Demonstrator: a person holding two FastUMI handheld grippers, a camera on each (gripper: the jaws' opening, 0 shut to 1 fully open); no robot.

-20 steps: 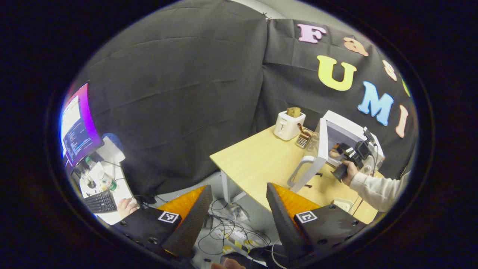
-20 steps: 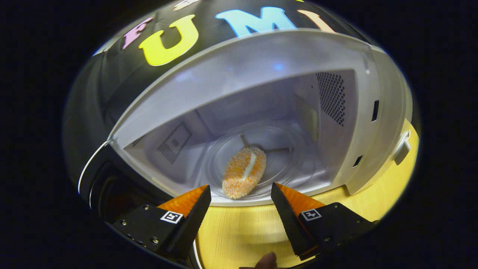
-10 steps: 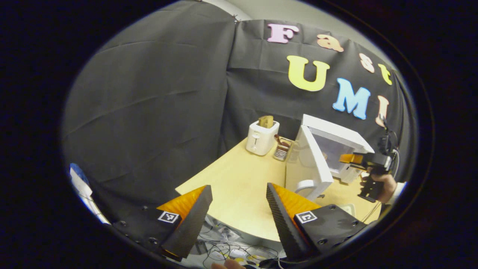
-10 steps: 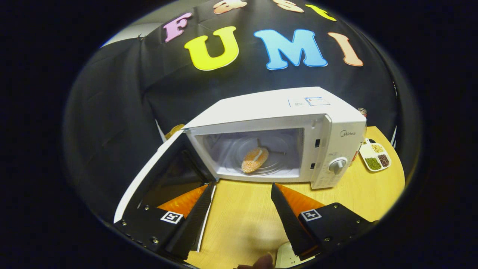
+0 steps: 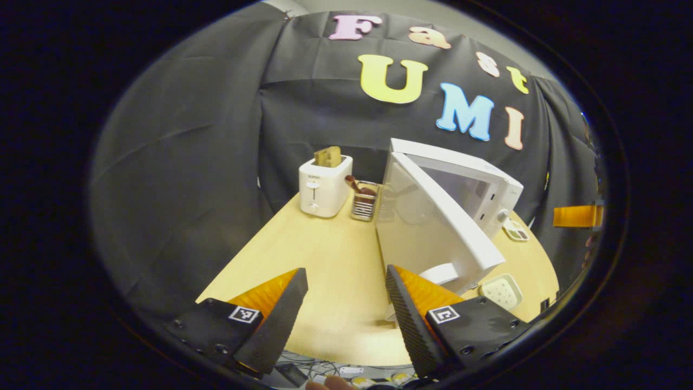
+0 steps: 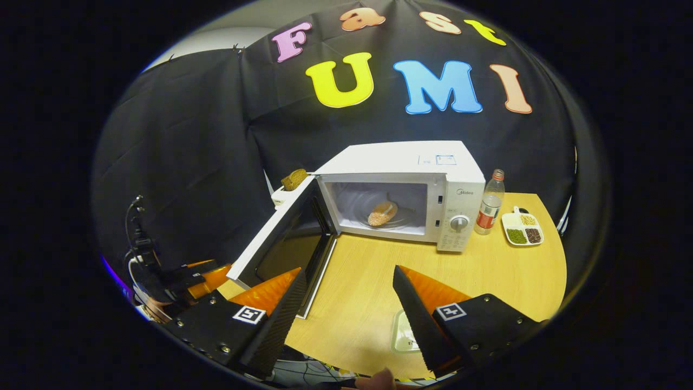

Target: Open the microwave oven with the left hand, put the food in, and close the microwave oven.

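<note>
Standing open on the wooden desk [image 6: 487, 271], the white microwave [image 6: 403, 162] has its door [image 6: 281, 233] swung wide to the left, and the food [image 6: 382, 213], an orange, crumb-coated piece, lies on the glass turntable inside. From the left gripper view the door's pale outer face [image 5: 427, 227] blocks the cavity, so the food is hidden there; the door handle is partly covered by one finger of the left tongs [image 5: 344, 309]. Those tongs are spread and empty, near the door handle. The right tongs [image 6: 346, 311] are likewise spread and empty, well back from the microwave. A toaster [image 5: 325, 184] with bread stands clear in the left gripper view; in the right gripper view the door covers most of it. The right gripper view adds a bottle [image 6: 490, 203] and a small divided tray [image 6: 521, 228] beside the microwave. A white item [image 6: 403, 330] between the right fingers is too cut off to identify.
</note>
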